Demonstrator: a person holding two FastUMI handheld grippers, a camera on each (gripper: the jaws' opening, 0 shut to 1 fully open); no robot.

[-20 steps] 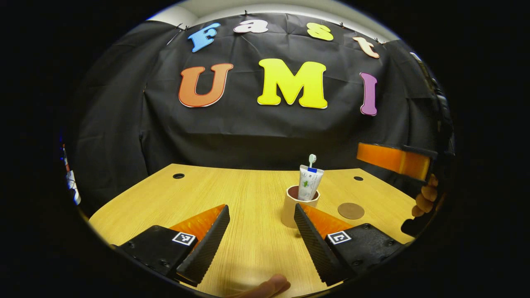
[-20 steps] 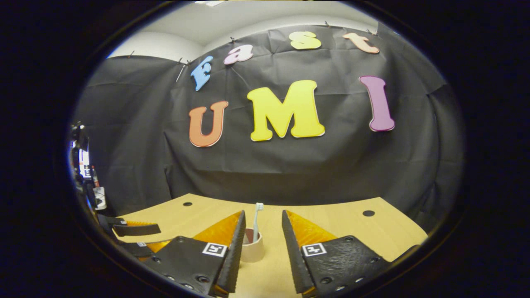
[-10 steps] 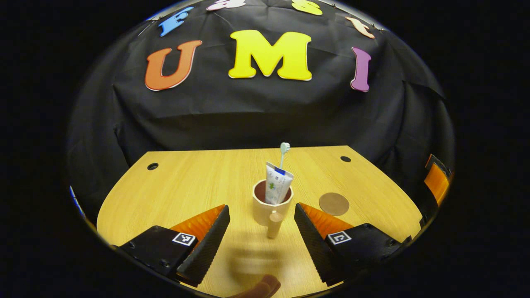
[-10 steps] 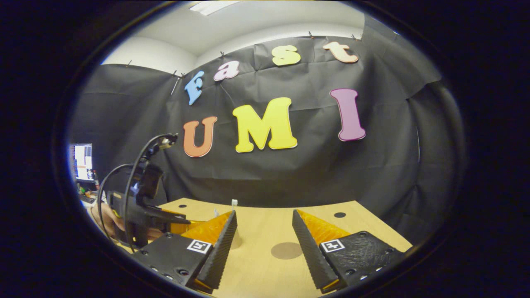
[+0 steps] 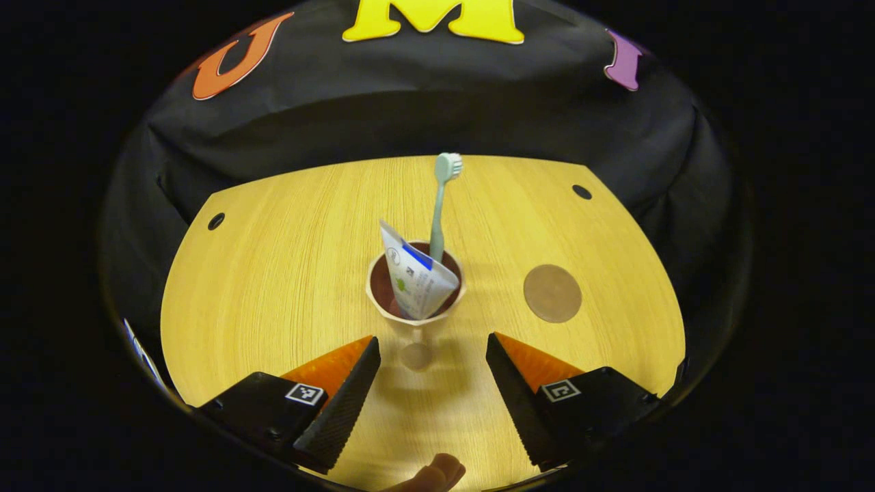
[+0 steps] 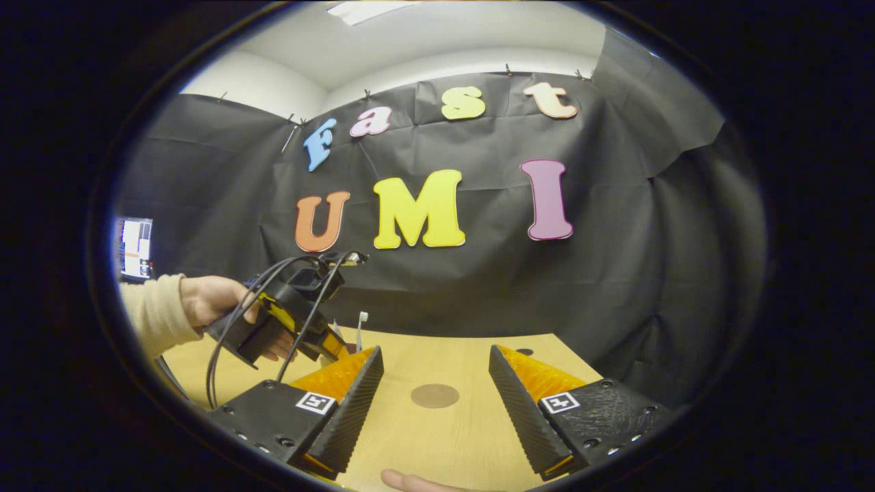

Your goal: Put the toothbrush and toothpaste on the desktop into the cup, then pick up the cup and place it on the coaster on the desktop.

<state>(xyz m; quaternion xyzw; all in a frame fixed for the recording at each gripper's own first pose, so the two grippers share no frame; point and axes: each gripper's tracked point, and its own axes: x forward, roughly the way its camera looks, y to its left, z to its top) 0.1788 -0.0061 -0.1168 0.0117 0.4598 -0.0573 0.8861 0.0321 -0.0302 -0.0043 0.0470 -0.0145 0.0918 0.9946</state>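
Both toothbrush (image 5: 438, 205) and toothpaste (image 5: 413, 277) stand in cup (image 5: 414, 320) ahead of left gripper (image 5: 432, 352)

I see black cloth (image 6: 615, 287) behind the wooden counter (image 5: 287, 273), white wall (image 6: 260, 85) at eleven o'clock, ceiling light (image 6: 366, 10) at twelve.

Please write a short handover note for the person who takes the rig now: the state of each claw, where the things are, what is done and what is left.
Left claw: open, empty, above the desktop, just in front of the cup.
Right claw: open, empty, aimed toward the coaster.
Toothbrush and toothpaste: both stand in the cup.
The cup stands on the desktop, apart from the coaster.
Done: both things are in the cup.
Left: grip the cup, lift it and set it on the coaster.
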